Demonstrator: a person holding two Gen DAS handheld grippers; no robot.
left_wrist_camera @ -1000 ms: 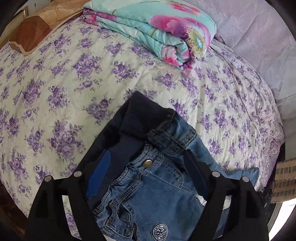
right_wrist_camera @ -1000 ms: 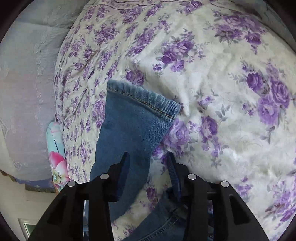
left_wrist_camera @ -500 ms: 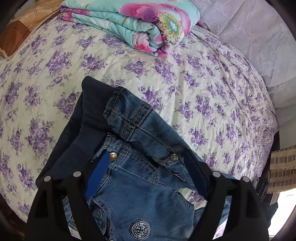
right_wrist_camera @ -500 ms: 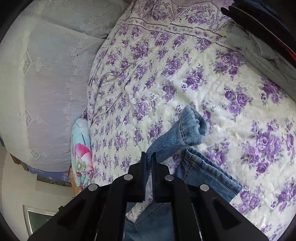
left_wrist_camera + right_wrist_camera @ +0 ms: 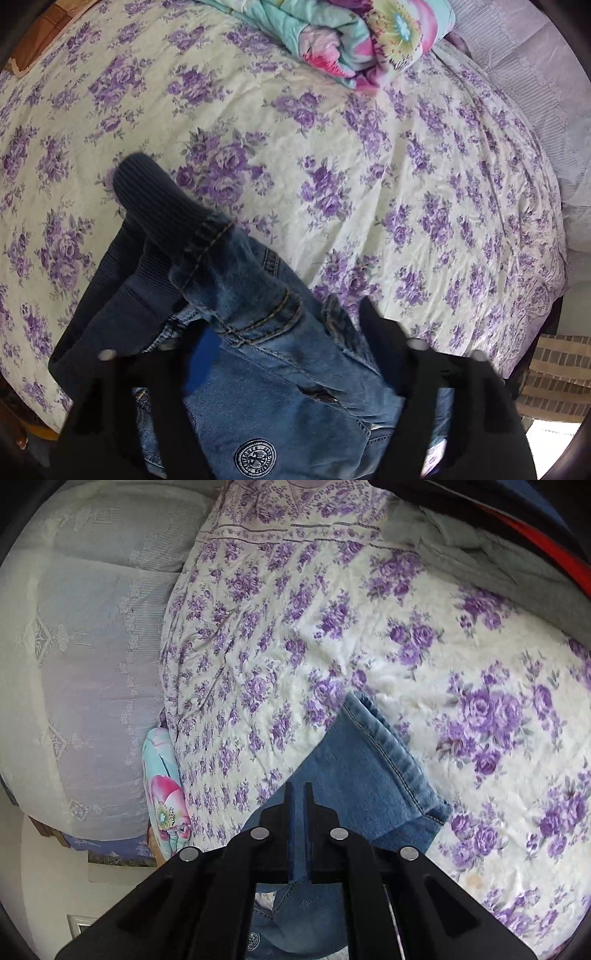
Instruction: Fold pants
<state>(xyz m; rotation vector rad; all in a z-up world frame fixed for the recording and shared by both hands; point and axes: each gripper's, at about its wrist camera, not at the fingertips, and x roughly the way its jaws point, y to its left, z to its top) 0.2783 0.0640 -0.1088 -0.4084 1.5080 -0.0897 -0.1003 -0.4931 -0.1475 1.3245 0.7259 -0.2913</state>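
Purple-flowered bedsheet (image 5: 369,155) carries the jeans (image 5: 280,384), bunched at the waist between the wide-spread left gripper (image 5: 291,332). Right gripper (image 5: 298,794) pinches one leg, cuff lying on the sheet.

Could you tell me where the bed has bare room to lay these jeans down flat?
The widest bare patch of floral bedsheet lies between the jeans and the folded floral quilt. Another runs right of the jeans' leg hem. It is crowded by the quilt and by the grey clothing at the far edge.
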